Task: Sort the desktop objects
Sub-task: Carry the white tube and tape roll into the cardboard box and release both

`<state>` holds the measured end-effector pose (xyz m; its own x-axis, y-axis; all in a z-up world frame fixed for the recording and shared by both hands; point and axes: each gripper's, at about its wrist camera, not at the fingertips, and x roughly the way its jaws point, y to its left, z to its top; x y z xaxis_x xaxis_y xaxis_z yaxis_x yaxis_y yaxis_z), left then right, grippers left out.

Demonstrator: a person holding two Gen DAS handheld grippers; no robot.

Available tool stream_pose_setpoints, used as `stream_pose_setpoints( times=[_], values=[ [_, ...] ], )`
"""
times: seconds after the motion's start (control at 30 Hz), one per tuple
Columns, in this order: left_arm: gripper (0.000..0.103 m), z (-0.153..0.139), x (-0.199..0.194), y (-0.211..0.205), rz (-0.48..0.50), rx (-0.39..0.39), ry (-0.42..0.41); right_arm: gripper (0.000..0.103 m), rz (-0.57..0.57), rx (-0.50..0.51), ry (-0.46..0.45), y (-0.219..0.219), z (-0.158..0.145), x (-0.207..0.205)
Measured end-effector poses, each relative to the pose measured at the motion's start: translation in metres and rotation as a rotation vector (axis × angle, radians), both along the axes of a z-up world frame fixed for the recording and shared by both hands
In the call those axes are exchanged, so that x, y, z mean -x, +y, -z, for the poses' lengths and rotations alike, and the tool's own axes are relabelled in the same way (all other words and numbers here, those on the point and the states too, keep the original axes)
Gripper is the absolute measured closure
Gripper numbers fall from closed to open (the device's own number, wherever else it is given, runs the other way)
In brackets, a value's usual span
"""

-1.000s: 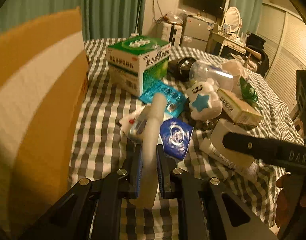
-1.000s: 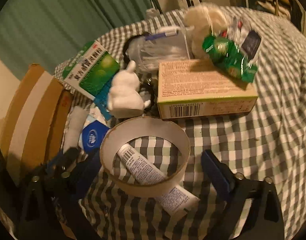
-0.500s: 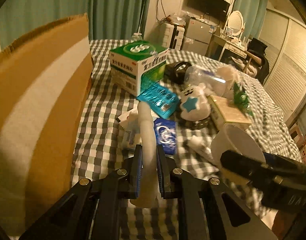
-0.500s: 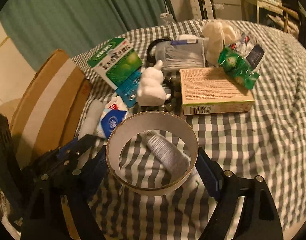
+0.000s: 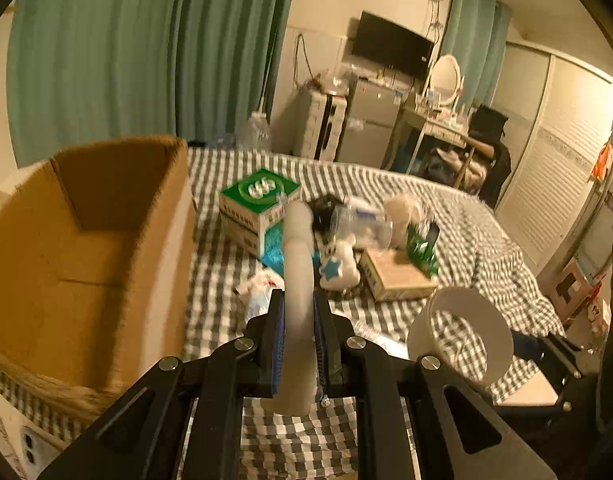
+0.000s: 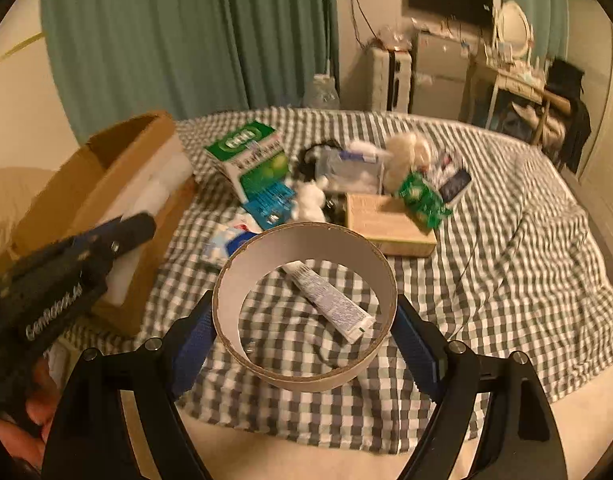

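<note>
My left gripper (image 5: 299, 330) is shut on a white tube (image 5: 297, 280) and holds it up above the checked table, next to the open cardboard box (image 5: 106, 248). My right gripper (image 6: 304, 332) is shut on a wide cardboard tape ring (image 6: 306, 372) and holds it lifted above the table's near edge. The ring also shows in the left wrist view (image 5: 462, 340). The left gripper appears at the left of the right wrist view (image 6: 78, 256), beside the box (image 6: 118, 184). A printed tube (image 6: 330, 302) lies on the cloth below the ring.
A pile sits mid-table: a green-and-white medicine box (image 6: 250, 156), a blue blister pack (image 6: 270, 204), a white plush toy (image 5: 338, 268), a tan carton (image 6: 386, 224), a green packet (image 6: 422, 200), a clear container (image 6: 350, 168). The checked cloth (image 6: 506, 264) hangs over the near edge.
Both grippers have risen and pulled back from the table with their objects. The tape ring left the cloth and the printed tube. The cardboard box's open inside now shows.
</note>
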<state>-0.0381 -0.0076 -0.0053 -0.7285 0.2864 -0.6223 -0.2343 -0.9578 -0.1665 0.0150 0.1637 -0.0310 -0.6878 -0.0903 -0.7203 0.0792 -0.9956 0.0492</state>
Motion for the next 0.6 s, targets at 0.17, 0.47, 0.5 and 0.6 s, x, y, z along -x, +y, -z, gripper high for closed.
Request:
stream_pose_setpoints(
  times=[0.17,0.47,0.5,0.6],
  values=[
    [0.090,-0.034,-0.006,-0.019,-0.002,-0.018,0.047,0.020,-0.035,-0.047,0.072,-0.031,-0.033,-0.010],
    [0.090,-0.089,0.005,-0.086,-0.086,0.035,0.109,0.020,-0.209,0.106,0.141,-0.100,-0.098,-0.005],
    [0.090,-0.094,0.007,-0.096,-0.099,0.042,0.120,0.020,-0.221,0.109,0.142,-0.108,-0.101,-0.004],
    [0.090,-0.101,0.013,-0.121,-0.132,0.068,0.128,0.020,-0.254,0.097,0.147,-0.133,-0.105,0.002]
  ],
)
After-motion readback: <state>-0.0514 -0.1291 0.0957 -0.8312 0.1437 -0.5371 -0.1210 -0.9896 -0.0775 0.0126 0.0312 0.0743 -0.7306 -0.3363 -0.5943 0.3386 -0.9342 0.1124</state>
